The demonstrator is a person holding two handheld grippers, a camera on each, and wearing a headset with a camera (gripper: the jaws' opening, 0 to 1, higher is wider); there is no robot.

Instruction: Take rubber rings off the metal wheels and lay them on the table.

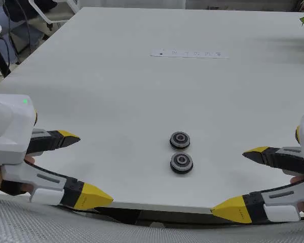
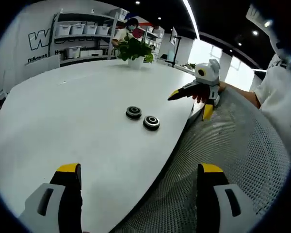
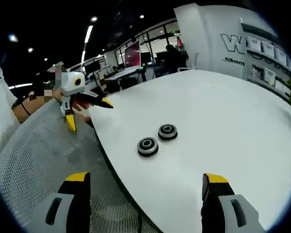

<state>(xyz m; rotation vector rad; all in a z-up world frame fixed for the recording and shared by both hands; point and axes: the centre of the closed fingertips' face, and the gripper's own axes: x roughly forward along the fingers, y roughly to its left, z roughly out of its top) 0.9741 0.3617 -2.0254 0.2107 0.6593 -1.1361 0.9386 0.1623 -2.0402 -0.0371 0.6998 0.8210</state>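
Wheels: two small round wheels, the far wheel (image 1: 180, 140) and the near wheel (image 1: 182, 162). They lie flat on the table (image 1: 142, 91), close to its front edge. They sit right next to each other; I cannot tell if they touch.
Rings: each wheel has a dark band around a shiny middle. I think the rubber rings are not off yet.
Left gripper (image 1: 95, 168): jaws wide apart, holding nothing, well to the left of the wheels.
Right gripper (image 1: 228, 180): jaws wide apart too, holding nothing, well to the right of the wheels.
Why like this: the wheels are in the middle, between the two tools, so each one can reach them. Wide jaws look ready to grab. I guess one tool will hold a wheel and the other will pull the ring.
Job: looks like it has not started.
Writing: a big "W" on the wall (image 2: 39, 38). The small words under it are too blurry to read.
Other things: a plant (image 2: 132, 48) at the far end, and a flat socket strip (image 1: 189, 53) in the tabletop.
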